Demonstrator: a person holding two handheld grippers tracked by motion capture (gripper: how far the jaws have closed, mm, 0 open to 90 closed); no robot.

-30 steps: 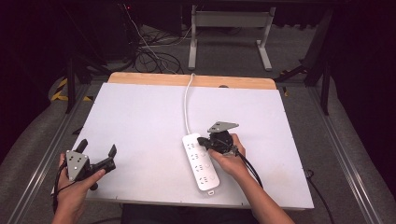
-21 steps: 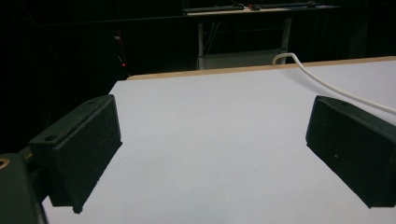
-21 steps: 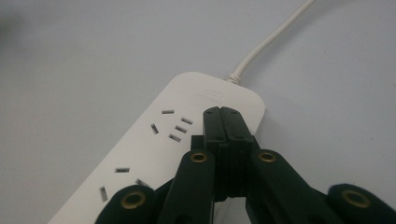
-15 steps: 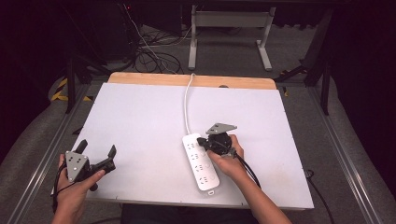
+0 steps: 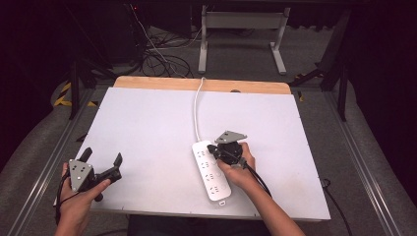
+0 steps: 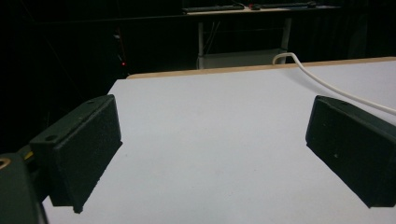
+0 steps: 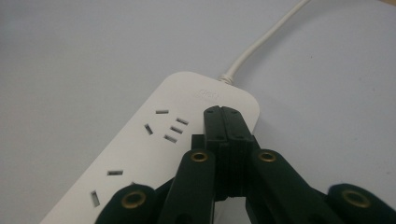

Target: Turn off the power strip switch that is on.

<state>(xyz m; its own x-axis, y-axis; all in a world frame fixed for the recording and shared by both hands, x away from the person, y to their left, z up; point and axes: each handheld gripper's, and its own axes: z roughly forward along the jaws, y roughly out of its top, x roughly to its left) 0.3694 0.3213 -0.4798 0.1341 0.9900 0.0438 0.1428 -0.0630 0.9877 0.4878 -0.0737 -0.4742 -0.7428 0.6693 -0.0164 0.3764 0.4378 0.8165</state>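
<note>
Right now the strip (image 5: pixel 211 169) is lying flat on the table (image 5: pixel 147 128), a little right of the middle and toward the near edge, its long side running from far-left to near-right. It is white, and in the right gripper view (image 7: pixel 154 140) its slotted sockets are facing up, 1 group sitting close to the rounded cord end. Its cord (image 5: pixel 196 105) is leaving that far end and running away across the white top to the wooden strip at the back, where it is dropping over the edge; the left gripper view is catching the same cord (image 6: pixel 327 84) crossing the far right of the table.

The right gripper (image 5: pixel 212 147) is resting over the far end of the strip, held in the person's right hand (image 5: pixel 238 167), with its grey plate on top. Seen along its own jaws (image 7: pixel 227 116), the 2 black jaws are pressed flat together, clenched on nothing, and their tips are sitting over the strip near the cord end; whether they are touching it I cannot tell.

The left gripper (image 5: pixel 102 158) is sitting well apart from the strip, near the table's near-left corner, in the left hand (image 5: pixel 78 196). Its jaws are standing wide and released (image 6: pixel 212 140), with bare white tabletop between them.
</note>
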